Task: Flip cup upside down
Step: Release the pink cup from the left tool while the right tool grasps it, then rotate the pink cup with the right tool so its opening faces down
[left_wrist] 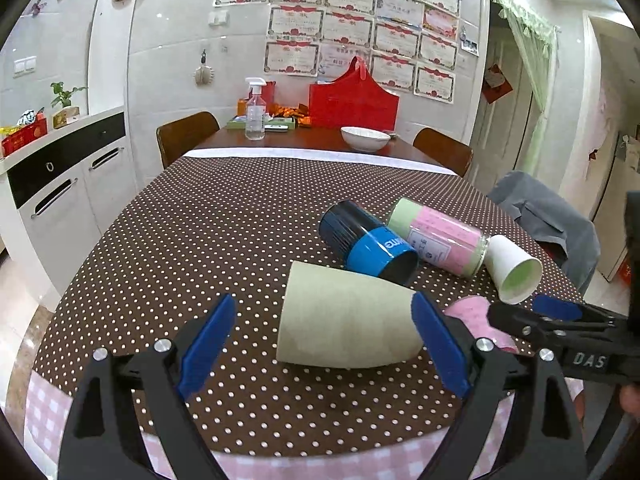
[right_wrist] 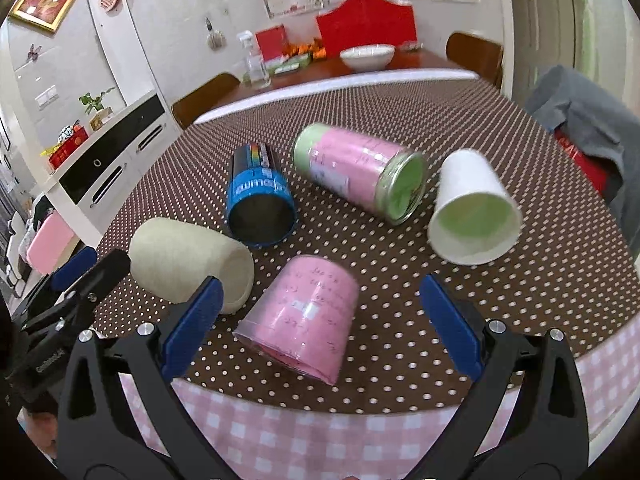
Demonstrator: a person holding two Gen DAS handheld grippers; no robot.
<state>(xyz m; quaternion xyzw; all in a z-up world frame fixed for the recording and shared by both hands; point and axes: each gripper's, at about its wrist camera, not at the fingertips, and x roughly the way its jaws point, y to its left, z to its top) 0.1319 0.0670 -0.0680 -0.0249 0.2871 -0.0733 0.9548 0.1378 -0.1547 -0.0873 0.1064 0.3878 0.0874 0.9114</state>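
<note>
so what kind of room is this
Most likely a home dining room: a dining table under a polka-dot cloth, wooden chairs, a white bowl, and certificates taped to the tiled wall.

left black two-finger gripper with blue pads (left_wrist: 324, 344): fingers spread wide, holding nothing, low and level | right black two-finger gripper with blue pads (right_wrist: 320, 320): fingers spread wide, holding nothing, angled downward | grippers side by side, close together

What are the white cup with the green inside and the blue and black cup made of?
The white cup with the green inside looks like thin matte paper: a rolled rim and no shine. The blue and black cup looks like hard glossy plastic or metal, with a smooth printed band; which one is hard to tell.
</note>
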